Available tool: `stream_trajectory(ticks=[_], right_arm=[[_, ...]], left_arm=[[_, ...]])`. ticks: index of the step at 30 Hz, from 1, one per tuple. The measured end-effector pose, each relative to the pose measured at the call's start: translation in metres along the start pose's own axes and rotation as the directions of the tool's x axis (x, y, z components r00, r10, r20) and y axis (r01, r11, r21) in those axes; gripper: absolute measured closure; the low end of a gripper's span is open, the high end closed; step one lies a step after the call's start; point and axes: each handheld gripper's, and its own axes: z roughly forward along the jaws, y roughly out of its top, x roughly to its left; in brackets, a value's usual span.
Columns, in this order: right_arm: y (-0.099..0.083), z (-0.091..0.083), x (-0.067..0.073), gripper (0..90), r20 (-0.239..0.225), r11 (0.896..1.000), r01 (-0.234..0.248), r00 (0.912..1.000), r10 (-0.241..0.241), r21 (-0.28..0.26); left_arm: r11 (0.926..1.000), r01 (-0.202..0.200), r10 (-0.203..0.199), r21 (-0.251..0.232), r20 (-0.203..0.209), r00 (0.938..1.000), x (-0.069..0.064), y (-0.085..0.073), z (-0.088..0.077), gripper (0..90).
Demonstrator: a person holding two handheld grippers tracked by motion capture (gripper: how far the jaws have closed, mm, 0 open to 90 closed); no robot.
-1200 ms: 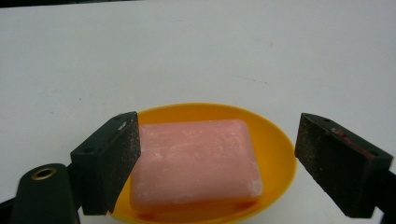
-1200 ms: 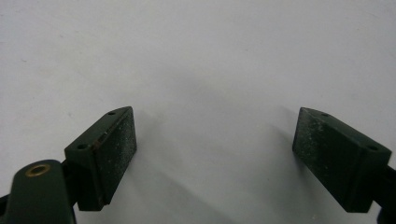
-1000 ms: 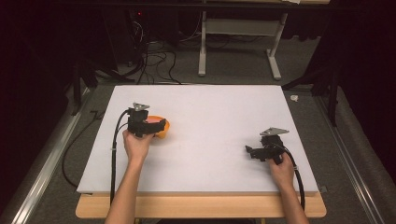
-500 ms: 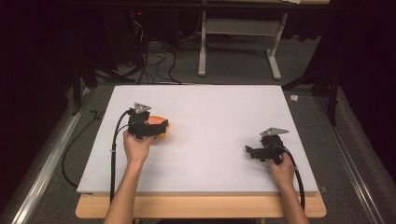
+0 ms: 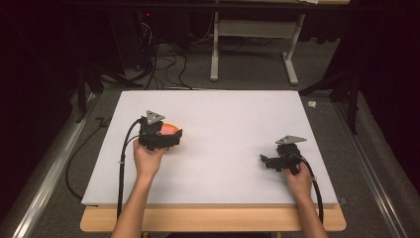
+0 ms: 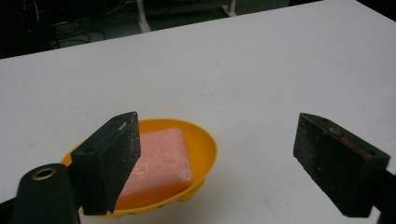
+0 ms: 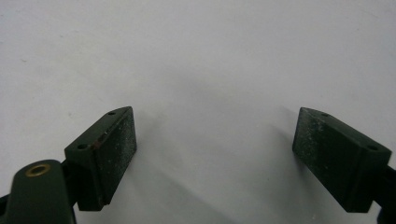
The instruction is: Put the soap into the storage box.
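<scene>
A yellow-orange oval dish (image 6: 204,148) rests on the white table (image 5: 233,119) and holds a pink bar of soap (image 6: 161,161). In the left gripper view the dish lies low and to the left, partly behind the left jaw. My left gripper (image 6: 217,140) is open with bare table between its jaws. From above, the left gripper (image 5: 171,141) hovers over the near side of the dish (image 5: 170,128) and hides most of it. My right gripper (image 5: 265,161) sits near the table's front right; in its own view the right gripper (image 7: 215,135) is open over bare white surface.
The white table top (image 6: 261,60) stretches wide between and beyond the two hands. Beyond its far edge stands a white metal frame (image 5: 215,54), with cables (image 5: 158,64) on the dark floor. A wooden board edge (image 5: 213,220) runs under the table's front.
My left hand has shifted a little to the right over the dish, so less of the dish shows from above. The right hand has stayed put.
</scene>
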Motion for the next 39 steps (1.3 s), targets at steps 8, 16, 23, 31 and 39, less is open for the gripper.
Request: stream_trajectory(ticks=[8,16,23,31,39], right_arm=[[0.000,0.000,0.000,14.3,0.000,1.000,0.000,1.0000,0.000,0.000],[0.000,0.000,0.000,14.3,0.000,1.000,0.000,1.0000,0.000,0.000],[0.000,0.000,0.000,14.3,0.000,1.000,0.000,1.0000,0.000,0.000],[0.000,0.000,0.000,14.3,0.000,1.000,0.000,1.0000,0.000,0.000],[0.000,0.000,0.000,14.3,0.000,1.000,0.000,1.0000,0.000,0.000]], left_arm=[[0.9996,-0.026,0.026,0.004,0.035,0.9990,-0.013,-0.002,-0.003,15.9],[0.9976,-0.067,0.066,0.019,0.067,0.9956,-0.026,-0.006,-0.001,16.4],[0.9968,-0.075,0.072,0.028,0.099,0.9925,-0.033,-0.010,-0.001,16.4],[0.9932,-0.112,0.106,0.031,0.166,0.9805,-0.048,-0.015,0.000,17.7],[0.9918,-0.120,0.110,0.044,0.190,0.9756,-0.055,-0.021,0.003,17.9]])
